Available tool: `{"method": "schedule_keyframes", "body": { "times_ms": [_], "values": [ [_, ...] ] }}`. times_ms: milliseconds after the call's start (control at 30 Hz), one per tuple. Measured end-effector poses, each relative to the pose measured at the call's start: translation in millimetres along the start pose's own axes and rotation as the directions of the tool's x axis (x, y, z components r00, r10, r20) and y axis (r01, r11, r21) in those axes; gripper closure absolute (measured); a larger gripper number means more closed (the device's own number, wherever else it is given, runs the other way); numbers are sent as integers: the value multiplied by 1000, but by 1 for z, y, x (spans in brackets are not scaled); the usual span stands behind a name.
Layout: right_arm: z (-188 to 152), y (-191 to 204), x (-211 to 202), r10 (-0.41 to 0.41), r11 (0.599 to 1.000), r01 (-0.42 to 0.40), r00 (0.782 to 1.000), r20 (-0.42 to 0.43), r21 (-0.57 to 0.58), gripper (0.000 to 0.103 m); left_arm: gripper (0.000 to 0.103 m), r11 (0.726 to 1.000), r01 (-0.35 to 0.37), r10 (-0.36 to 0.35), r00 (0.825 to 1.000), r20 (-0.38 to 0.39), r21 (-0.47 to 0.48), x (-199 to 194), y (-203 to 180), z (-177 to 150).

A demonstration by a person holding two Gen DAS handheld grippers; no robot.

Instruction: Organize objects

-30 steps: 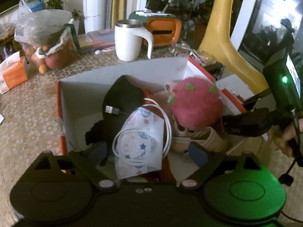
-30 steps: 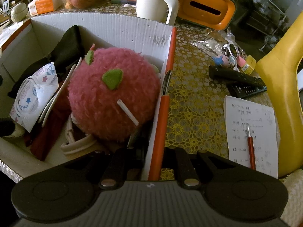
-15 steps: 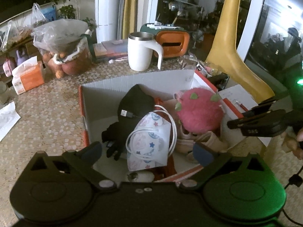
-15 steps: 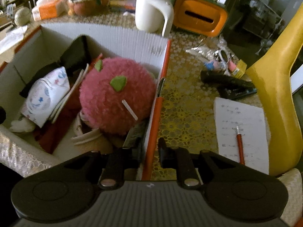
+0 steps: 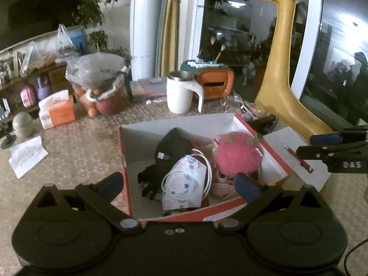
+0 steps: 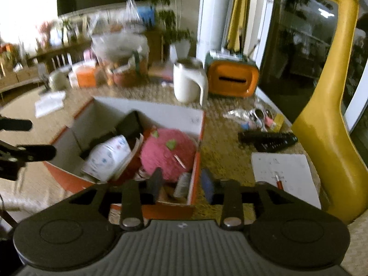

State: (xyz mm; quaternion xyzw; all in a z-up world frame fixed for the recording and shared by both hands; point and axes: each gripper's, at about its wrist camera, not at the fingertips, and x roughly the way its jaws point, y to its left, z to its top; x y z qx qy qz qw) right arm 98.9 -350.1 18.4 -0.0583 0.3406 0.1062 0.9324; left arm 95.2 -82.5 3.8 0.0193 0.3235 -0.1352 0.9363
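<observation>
Box (image 5: 179, 126) of white cardboard with orange edges stands on the patterned table (image 5: 76, 151), in front of the white mug (image 5: 180, 95) and the orange case (image 5: 216, 86), and it is already quite full. Inside it, from the biggest to the smallest, lie a pink fluffy ball (image 5: 237, 154) with green spots against the right wall, a black cloth item (image 5: 172, 147) toward the back, a face mask (image 5: 184, 186) with a star print on top of the middle, and a white cable (image 5: 207, 172) looped behind the mask.

The packing step seems to be finished for these things. The left gripper (image 5: 179, 184) hangs over the near edge of the box with its jaws fully apart and nothing between them. The right gripper (image 6: 181, 182) is above the right front corner; its jaws are opening, one on each side of the orange wall but not pressing it.

Outside the box, to the right near the yellow giraffe (image 5: 283, 73), remain a notepad (image 6: 285, 174) with a red pen (image 6: 278, 181), two dark remote controls (image 6: 269, 139) and some small items. Probably the next move is to choose one of these, and this asks the right gripper to travel to the right and come down with open jaws.
</observation>
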Motion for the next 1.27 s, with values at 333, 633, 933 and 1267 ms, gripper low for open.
{"method": "schedule_keyframes", "body": {
  "times_ms": [333, 633, 933, 1267],
  "values": [
    [-18, 21, -33, 25, 1000, -26, 993, 112, 7, 43, 1, 998, -59, 58, 997, 46, 20, -26, -4, -12],
    [-37, 42, -51, 23, 1000, -24, 986, 167, 4, 20, 1, 999, -34, 35, 998, 46, -11, -38, -1, -24],
    [-51, 46, -52, 3, 999, -11, 989, 151, 48, 15, 1, 1000, -11, 12, 999, 45, -4, -40, -5, -31],
    [-55, 48, -51, -5, 998, -4, 993, 122, 70, 15, 1, 1000, 12, -11, 998, 57, -25, -45, 1, -35]
  ]
}}
